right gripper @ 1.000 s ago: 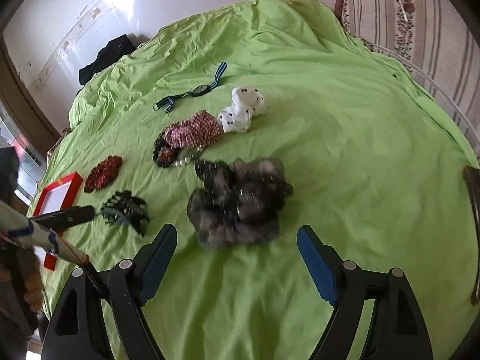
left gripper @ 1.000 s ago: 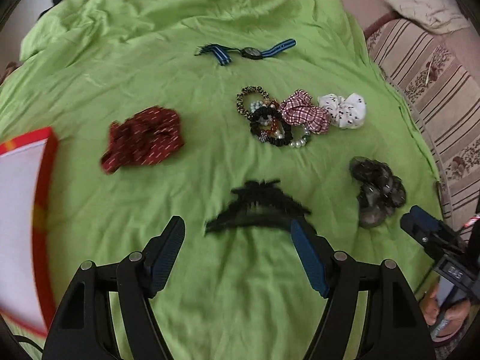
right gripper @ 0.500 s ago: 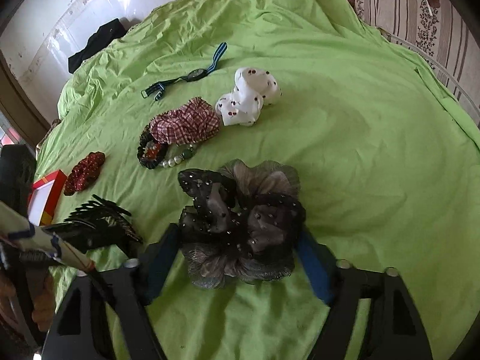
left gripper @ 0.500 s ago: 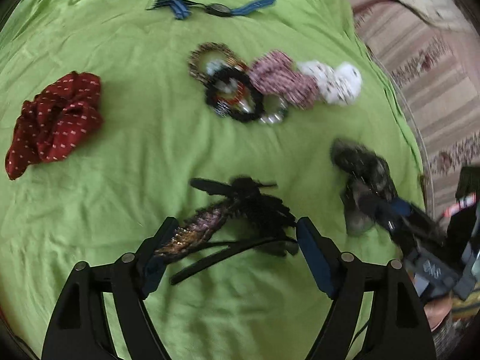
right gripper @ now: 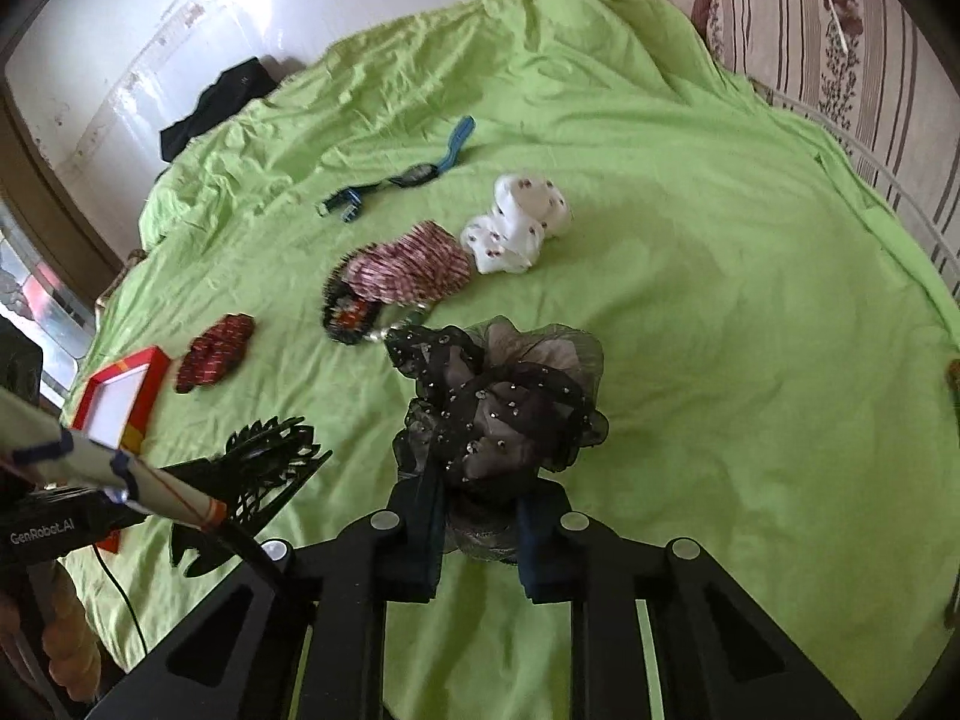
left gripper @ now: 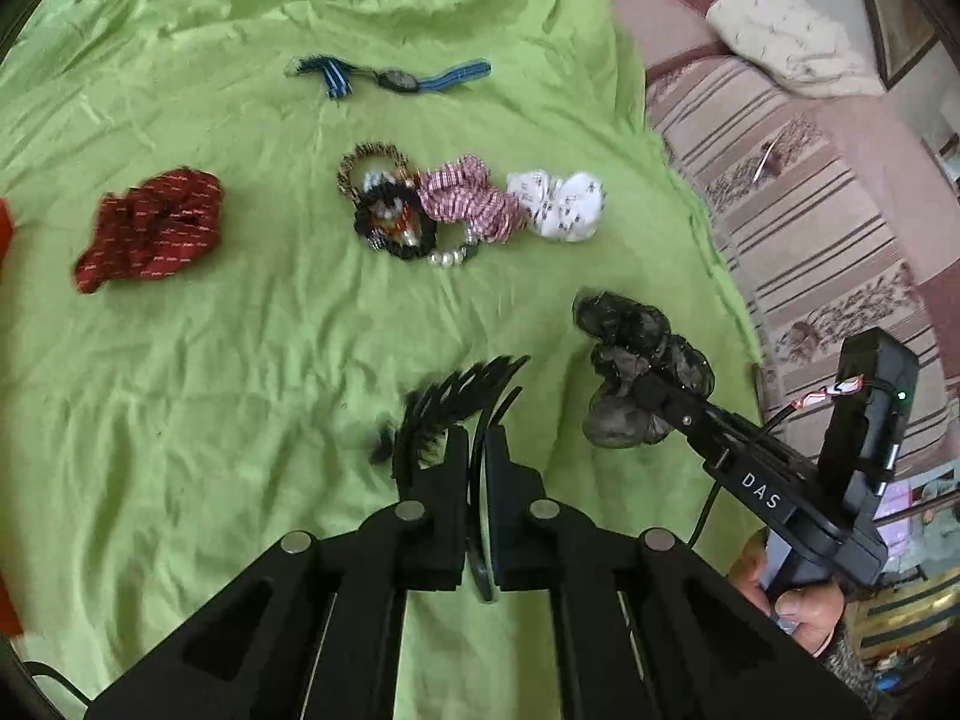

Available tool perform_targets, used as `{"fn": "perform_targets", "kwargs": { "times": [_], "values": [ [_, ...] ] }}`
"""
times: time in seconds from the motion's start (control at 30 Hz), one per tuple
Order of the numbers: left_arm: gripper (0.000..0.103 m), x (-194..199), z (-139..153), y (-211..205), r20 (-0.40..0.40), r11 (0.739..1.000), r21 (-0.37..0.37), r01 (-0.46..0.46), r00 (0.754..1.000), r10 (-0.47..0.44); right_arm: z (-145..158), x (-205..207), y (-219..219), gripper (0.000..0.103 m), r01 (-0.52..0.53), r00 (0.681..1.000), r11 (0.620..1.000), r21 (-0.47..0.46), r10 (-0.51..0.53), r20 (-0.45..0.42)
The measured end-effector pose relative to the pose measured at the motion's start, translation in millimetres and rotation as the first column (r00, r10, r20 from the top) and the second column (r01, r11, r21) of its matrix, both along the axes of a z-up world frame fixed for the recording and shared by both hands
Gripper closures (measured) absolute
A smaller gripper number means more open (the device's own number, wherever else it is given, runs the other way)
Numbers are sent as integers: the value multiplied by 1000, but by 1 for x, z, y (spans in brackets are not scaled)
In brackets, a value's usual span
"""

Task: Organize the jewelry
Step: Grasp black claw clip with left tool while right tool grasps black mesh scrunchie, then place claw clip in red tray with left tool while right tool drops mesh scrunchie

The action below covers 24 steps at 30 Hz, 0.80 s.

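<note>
On the green sheet (left gripper: 240,360), my left gripper (left gripper: 477,438) is shut on a black claw hair clip (left gripper: 456,402). The clip's teeth stick out ahead of the fingers and it hangs just off the sheet, as the right wrist view also shows of the clip (right gripper: 264,468). My right gripper (right gripper: 480,498) is closing on a dark sheer scrunchie with sequins (right gripper: 504,408). Its pads press the scrunchie's lower folds. From the left wrist view, that scrunchie (left gripper: 630,348) bulges over the right gripper's fingers.
Further back lie a red scrunchie (left gripper: 150,228), a heap of bracelets (left gripper: 390,216), a plaid scrunchie (left gripper: 468,198), a white dotted scrunchie (left gripper: 558,204) and a blue-strapped watch (left gripper: 396,79). A red-rimmed box (right gripper: 120,396) sits at the left. A striped sofa (left gripper: 810,210) borders the sheet.
My left gripper went from open around the hair clip to shut on it and lifted it slightly. My right gripper closed in from wide open onto the dark scrunchie.
</note>
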<state>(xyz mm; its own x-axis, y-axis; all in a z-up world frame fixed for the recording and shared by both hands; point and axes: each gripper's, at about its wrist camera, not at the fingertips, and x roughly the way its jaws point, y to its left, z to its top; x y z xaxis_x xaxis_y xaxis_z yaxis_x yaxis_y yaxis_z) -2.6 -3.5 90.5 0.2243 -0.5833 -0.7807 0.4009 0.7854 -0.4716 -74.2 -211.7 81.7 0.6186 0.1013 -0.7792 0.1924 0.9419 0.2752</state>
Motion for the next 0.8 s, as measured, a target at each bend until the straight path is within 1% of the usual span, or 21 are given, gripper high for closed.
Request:
{"fn": "perform_targets", "kwargs": {
  "times": [0.07,0.13,0.23,0.3,0.37,0.4,0.43,0.5,0.57,0.6,0.73,0.77,0.8],
  "values": [
    [99,-6,9,9,27,1000,3,-11,1000,11,9,-6,6,84,-10,1000,1000,-11,10,15],
    [99,-10,14,19,35,1000,-5,-21,999,22,15,-10,11,84,-22,999,1000,-16,22,24],
    [99,-16,15,34,40,999,-4,-37,999,38,24,-21,21,84,-42,998,999,-23,43,36],
    [98,-22,13,40,50,999,19,-44,998,43,27,-31,26,84,-54,998,998,-25,55,42],
    [79,-28,7,40,68,998,60,-31,997,27,27,-41,28,83,-55,998,998,-27,56,42],
    [49,-32,4,39,71,997,72,-27,997,22,26,-45,28,83,-53,998,998,-26,54,41],
    [28,-34,0,37,79,997,74,-34,996,28,25,-48,27,83,-49,998,999,-22,50,39],
    [26,-34,-6,30,93,998,53,-40,995,35,23,-54,24,83,-41,999,999,-8,42,32],
    [26,-30,-20,12,67,998,65,3,998,-7,20,-58,20,83,-35,999,999,3,35,26],
    [26,-30,-25,4,60,997,79,19,998,-24,19,-60,18,83,-32,999,999,4,32,23],
    [26,-29,-53,-34,46,981,183,68,996,-77,19,-68,13,83,-25,999,1000,-1,25,23],
    [28,-30,-56,-38,46,977,205,67,996,-78,19,-69,12,83,-23,999,1000,-1,23,22],
    [48,-30,-60,-41,44,972,229,56,997,-68,19,-71,11,83,-22,1000,1000,1,22,22]
  ]
}}
